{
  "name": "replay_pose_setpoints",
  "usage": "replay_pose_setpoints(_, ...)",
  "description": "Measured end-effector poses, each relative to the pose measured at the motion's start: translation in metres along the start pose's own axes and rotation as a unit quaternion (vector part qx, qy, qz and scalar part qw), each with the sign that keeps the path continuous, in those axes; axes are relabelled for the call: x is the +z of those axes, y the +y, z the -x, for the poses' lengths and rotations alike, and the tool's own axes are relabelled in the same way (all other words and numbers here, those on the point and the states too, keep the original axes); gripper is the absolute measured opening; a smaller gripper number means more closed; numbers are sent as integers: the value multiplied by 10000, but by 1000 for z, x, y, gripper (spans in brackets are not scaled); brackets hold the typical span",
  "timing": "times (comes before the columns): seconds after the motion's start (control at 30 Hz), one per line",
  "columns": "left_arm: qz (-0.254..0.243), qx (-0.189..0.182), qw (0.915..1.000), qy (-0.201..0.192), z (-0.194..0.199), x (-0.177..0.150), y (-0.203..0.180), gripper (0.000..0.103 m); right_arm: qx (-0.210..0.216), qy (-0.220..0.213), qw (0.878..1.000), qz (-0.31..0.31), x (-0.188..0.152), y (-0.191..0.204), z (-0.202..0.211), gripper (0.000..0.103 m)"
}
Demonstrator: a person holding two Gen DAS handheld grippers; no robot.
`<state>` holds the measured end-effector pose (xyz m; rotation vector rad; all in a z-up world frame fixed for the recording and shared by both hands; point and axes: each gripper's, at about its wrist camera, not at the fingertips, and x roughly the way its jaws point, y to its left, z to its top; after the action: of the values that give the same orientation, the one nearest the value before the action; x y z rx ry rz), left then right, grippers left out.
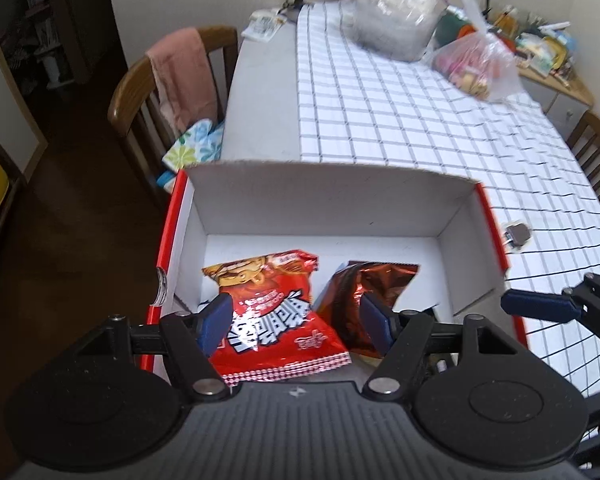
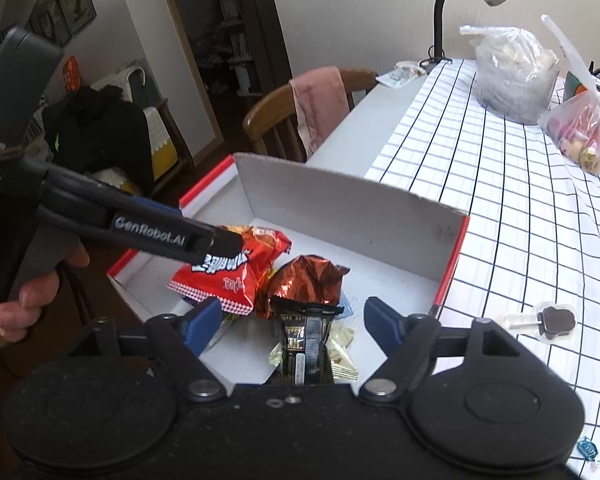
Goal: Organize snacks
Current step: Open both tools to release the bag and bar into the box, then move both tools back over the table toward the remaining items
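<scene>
The right gripper (image 2: pixel 290 322) stands spread with nothing between its pads, directly above the black packet (image 2: pixel 305 346) in the box (image 2: pixel 352 204), long axis toward the camera, while the left gripper (image 1: pixel 296 322), also spread, hangs over the red bag (image 1: pixel 272 312).

Black gripper (image 2: pixel 294 322), blue pads (image 2: pixel 202 320), "GenRobot.AI" lettering.
</scene>
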<state>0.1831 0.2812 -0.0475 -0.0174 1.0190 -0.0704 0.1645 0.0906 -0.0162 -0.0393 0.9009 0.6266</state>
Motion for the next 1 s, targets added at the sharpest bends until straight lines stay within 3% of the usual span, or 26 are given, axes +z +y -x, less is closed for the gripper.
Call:
replay_pose_setpoints(0.33, -43, -181, 9980, -597, 35, -9, -36, 75, 108, -406, 9990, -117, -7, -25, 36, 96)
replay_pose_setpoints(0.67, -94, -325, 9956, -872, 49, -14, -93, 76, 56, -607, 9977, -287, -28, -73, 78, 100)
replay_pose_setpoints(1.0, -105, -749, 9933, -875, 38, -15, -164, 89, -420, -543, 9974, -210, -70, -137, 110, 102)
